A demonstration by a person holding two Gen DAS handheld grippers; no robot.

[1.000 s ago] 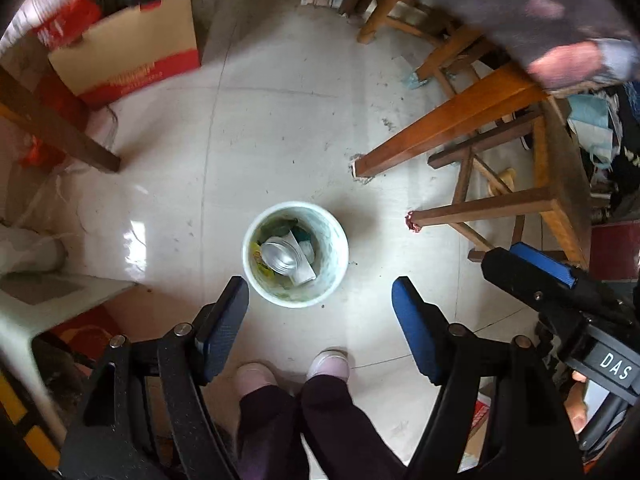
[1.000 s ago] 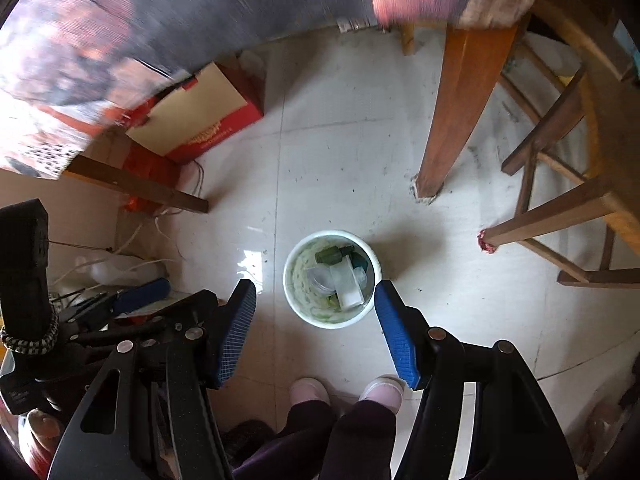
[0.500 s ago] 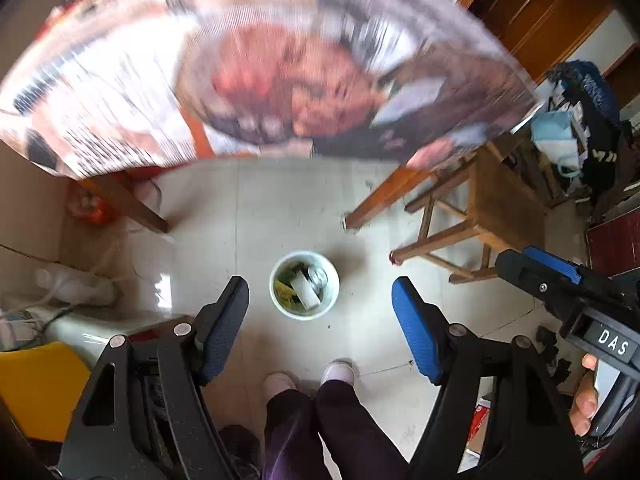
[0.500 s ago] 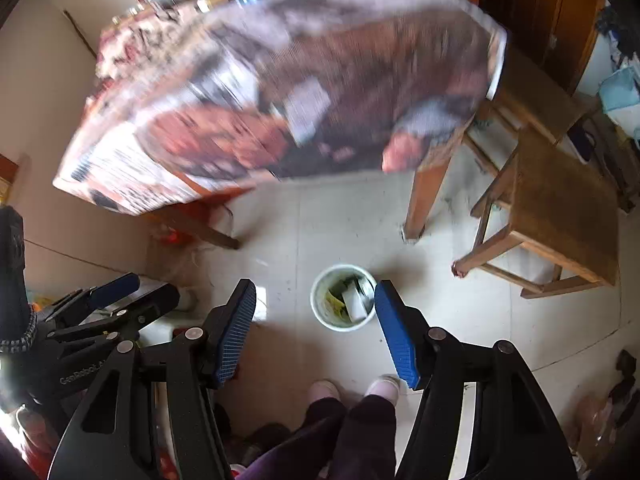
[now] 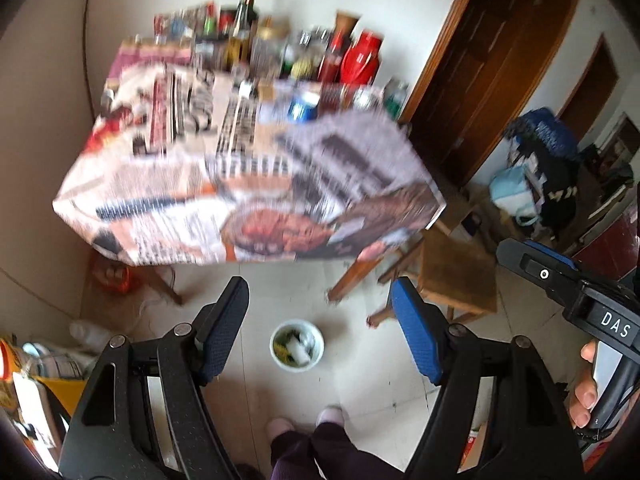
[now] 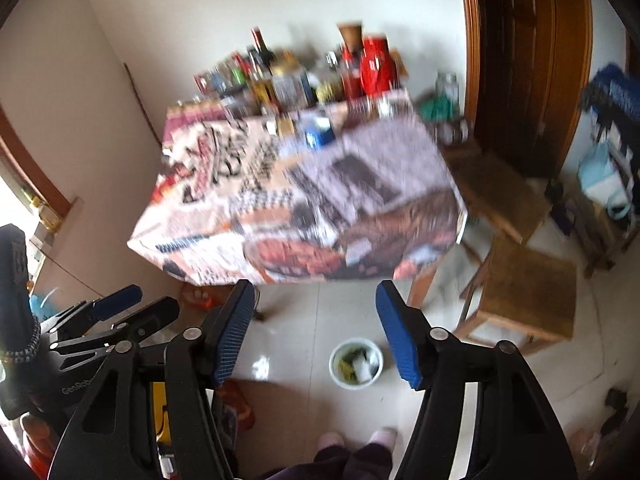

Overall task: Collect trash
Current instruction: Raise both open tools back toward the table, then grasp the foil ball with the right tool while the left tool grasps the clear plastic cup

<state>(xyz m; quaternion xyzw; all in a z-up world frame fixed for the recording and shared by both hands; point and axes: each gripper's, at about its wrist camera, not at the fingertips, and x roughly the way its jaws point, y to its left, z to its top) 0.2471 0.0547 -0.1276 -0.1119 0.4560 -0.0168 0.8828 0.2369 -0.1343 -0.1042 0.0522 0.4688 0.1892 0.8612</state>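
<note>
1. The small round white waste bin (image 5: 297,345) stands on the pale tiled floor (image 5: 360,380), just in front of your feet in their light slippers (image 5: 328,416). It already holds scraps: something white and crumpled, a yellowish-green piece and what looks like a metal can. That part of the collecting looks done.

2. Your left gripper (image 5: 320,332) has its blue-padded jaws spread apart with nothing between them; the bin only shows through the gap, far below.

3. Your right gripper (image 6: 316,332) is likewise released and empty. Its jaws have just been opening a little further, and no item sits between the pads.

4. Both grippers hang high above the floor, aimed down and forward, so the square table under its printed newspaper-pattern cloth (image 5: 248,184) fills the middle of both views.

5. The near part of that cloth looks bare, though blur makes small scraps impossible to rule out. The far edge is crowded with bottles, jars, a blue can (image 5: 302,108) and a red thermos jug (image 5: 362,60). I cannot tell which of these, if any, count as trash.

6. My judgement: you are between pickups, partway through. What remains is to find the next piece on the table, or on the floor by the brown wooden stool (image 5: 456,276), and carry it down to the bin.
</note>
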